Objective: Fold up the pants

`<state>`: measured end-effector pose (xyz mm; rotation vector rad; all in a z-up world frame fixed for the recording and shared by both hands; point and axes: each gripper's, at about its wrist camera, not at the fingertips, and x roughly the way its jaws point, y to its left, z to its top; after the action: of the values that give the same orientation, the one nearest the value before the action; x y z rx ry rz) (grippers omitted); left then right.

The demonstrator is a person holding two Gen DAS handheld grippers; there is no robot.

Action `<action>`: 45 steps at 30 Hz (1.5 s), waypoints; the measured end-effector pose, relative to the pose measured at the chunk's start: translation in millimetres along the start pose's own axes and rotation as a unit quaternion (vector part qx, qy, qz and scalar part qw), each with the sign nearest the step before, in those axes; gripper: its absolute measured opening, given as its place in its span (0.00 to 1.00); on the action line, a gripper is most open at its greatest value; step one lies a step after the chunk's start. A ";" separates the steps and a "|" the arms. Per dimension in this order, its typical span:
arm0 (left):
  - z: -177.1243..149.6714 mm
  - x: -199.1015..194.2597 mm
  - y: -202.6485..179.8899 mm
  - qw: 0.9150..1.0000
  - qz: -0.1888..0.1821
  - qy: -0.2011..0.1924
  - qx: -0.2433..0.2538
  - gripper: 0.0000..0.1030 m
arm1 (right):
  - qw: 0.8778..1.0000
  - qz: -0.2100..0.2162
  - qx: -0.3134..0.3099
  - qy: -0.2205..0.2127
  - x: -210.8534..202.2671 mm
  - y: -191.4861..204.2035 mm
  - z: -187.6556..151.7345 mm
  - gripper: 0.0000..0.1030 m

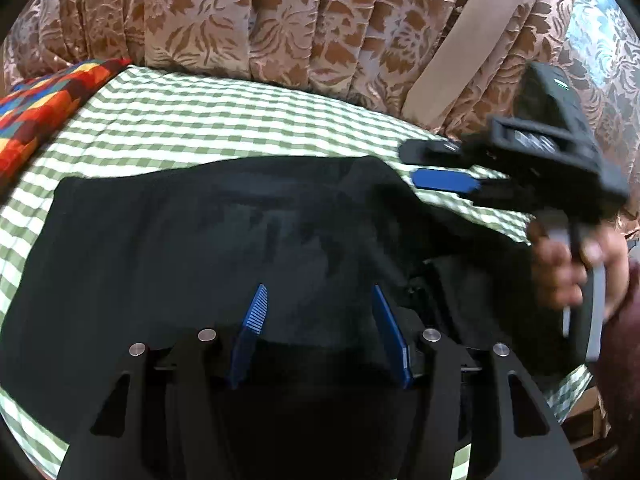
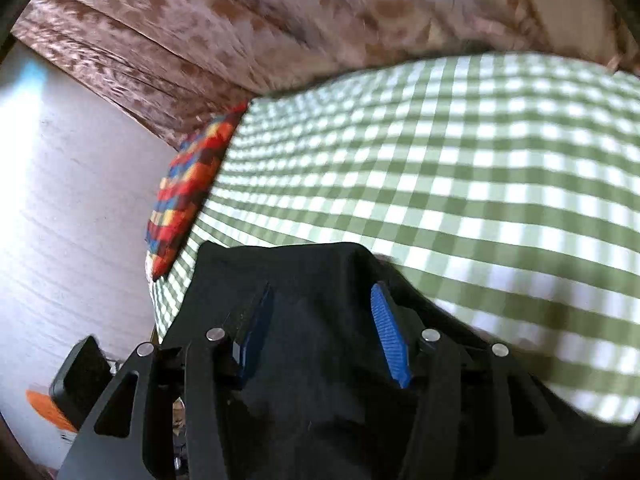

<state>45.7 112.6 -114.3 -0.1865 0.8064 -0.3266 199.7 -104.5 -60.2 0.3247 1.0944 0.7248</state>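
blue ribbed pads (image 1: 254,316) of the left gripper (image 1: 320,320), nearest item: jaws stand about half spread with black cloth lying between and beneath them; the pads do not visibly press on it, so no grip is claimed.

black pants (image 1: 192,240): one garment, spread across the near half of a green-and-white checked bedsheet (image 1: 200,120), already doubled into a broad dark slab, with a loose flap trailing to the right under the other tool.

right gripper (image 1: 440,164): seen from the left wrist hovering over the far right corner of the cloth, held by a hand (image 1: 568,264); blurred. its jaws look drawn close together with nothing seen between them there. from its own camera, pads (image 2: 388,340) sit over dark cloth, contact unclear.

handling, judged: soft, light, limp knit; no stiffness, drapes and bunches; matte, not slippery against ribbed pads; not fragile. thick at folds.

hold points, judged: pinch edges or corners, one per tool, taking all layers together; mid-panel pinches would lift only the top layer.

surroundings: patterned brown curtain (image 1: 280,20) far; multicoloured cushion (image 1: 44,108) far left.
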 end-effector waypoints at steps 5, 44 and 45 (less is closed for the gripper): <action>-9.3 6.7 15.0 1.000 0.024 0.007 -0.011 0.52 | 0.999 0.011 -0.050 -0.015 1.7 16.2 4.6 0.04; -90.1 -162.8 183.3 0.904 0.053 -0.092 -0.413 0.61 | 0.978 -0.051 -0.195 0.043 64.5 141.4 -106.8 0.40; -88.3 -156.7 182.6 0.902 0.045 -0.088 -0.420 0.61 | 0.979 -0.051 -0.195 0.044 64.1 141.8 -108.3 0.42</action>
<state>-80.9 335.4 -120.6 -0.9730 0.7310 0.1495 67.4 30.9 -70.8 -0.0969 1.0173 0.8489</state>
